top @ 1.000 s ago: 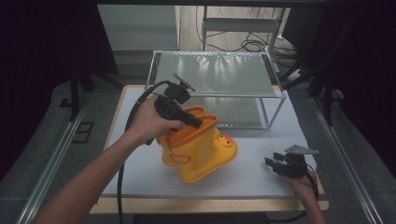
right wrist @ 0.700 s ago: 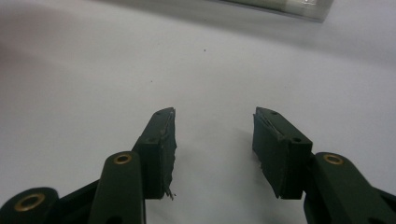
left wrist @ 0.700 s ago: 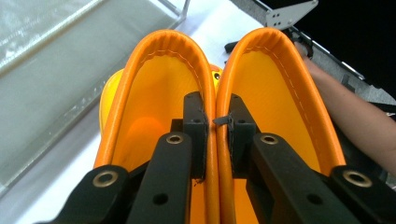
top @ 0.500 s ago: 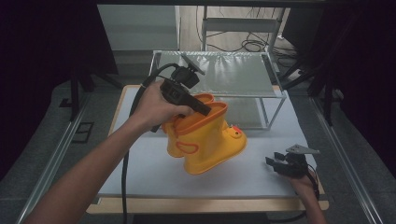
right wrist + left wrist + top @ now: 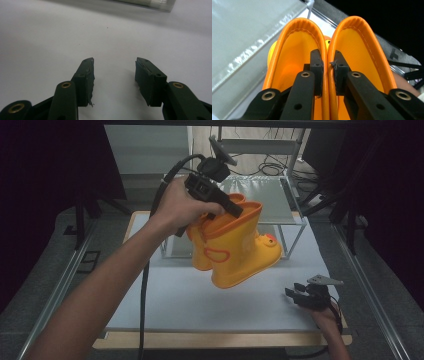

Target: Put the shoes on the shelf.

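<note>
A pair of yellow rubber boots (image 5: 240, 247) with orange rims hangs in the air above the white table mat (image 5: 190, 295), tilted with the toes to the right. My left gripper (image 5: 235, 210) is shut on the two touching inner rims of the boots (image 5: 327, 62), one jaw inside each shaft. Low at the table's front right, my right gripper (image 5: 295, 295) stands open just above the mat (image 5: 75, 30), its jaws (image 5: 115, 75) holding nothing.
A low metal-framed shelf with a translucent top (image 5: 260, 195) stands at the back of the table, right behind the lifted boots. Its pale top (image 5: 242, 37) shows beneath the boots in the left gripper view. Dark floor and rails flank the table.
My left gripper has lifted the pair of boots off the mat and carried them up and back toward the shelf. The right gripper has stayed put.
</note>
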The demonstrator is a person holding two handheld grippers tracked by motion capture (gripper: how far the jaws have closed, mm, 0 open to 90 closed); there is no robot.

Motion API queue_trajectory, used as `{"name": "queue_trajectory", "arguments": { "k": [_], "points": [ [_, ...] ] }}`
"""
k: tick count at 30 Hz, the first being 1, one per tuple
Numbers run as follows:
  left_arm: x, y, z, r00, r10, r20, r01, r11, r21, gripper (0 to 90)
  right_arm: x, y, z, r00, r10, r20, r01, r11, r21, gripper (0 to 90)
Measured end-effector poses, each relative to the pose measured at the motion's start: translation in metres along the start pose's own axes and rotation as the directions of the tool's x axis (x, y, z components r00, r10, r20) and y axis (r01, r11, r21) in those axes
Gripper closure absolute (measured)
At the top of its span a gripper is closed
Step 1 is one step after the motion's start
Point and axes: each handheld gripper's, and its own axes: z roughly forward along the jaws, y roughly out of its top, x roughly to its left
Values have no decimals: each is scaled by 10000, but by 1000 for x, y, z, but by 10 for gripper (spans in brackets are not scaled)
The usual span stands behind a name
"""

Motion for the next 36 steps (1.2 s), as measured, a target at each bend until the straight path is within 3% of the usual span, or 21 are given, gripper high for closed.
{"name": "queue_trajectory", "arguments": {
  "k": [11, 19, 23, 30, 32, 34, 36],
  "points": [
    [4, 52, -5, 9966, -523, -644, 491, 9975, -507, 824, -1, 0, 0, 9999, 134, 32, -134, 9999, -9, 495],
    [35, 71, 12, 9857, -1300, -1075, 1253, 9909, -491, 824, -1, -1, -1, 9999, 163, 6, -163, 9998, -83, 495],
    [47, 79, 25, 9738, -1743, -1461, 1677, 9842, -567, 824, -2, 0, 0, 9999, 143, 4, -143, 9999, -10, 495],
    [69, 96, 40, 9462, -2533, -2012, 2372, 9662, -1008, 824, -1, -1, -2, 10000, 82, 7, -82, 9999, -75, 496],
    [77, 99, 43, 9343, -2809, -2197, 2606, 9583, -1172, 824, -2, -1, -2, 10000, 88, -22, -88, 9999, -79, 496],
    [82, 100, 45, 9274, -2985, -2255, 2759, 9528, -1265, 824, -3, -1, -3, 10000, 67, -4, -67, 9999, -93, 496],
    [88, 102, 45, 9160, -3181, -2443, 2915, 9464, -1393, 825, -3, -1, -3, 10000, 95, 17, -95, 9999, -100, 496]
  ]
}}
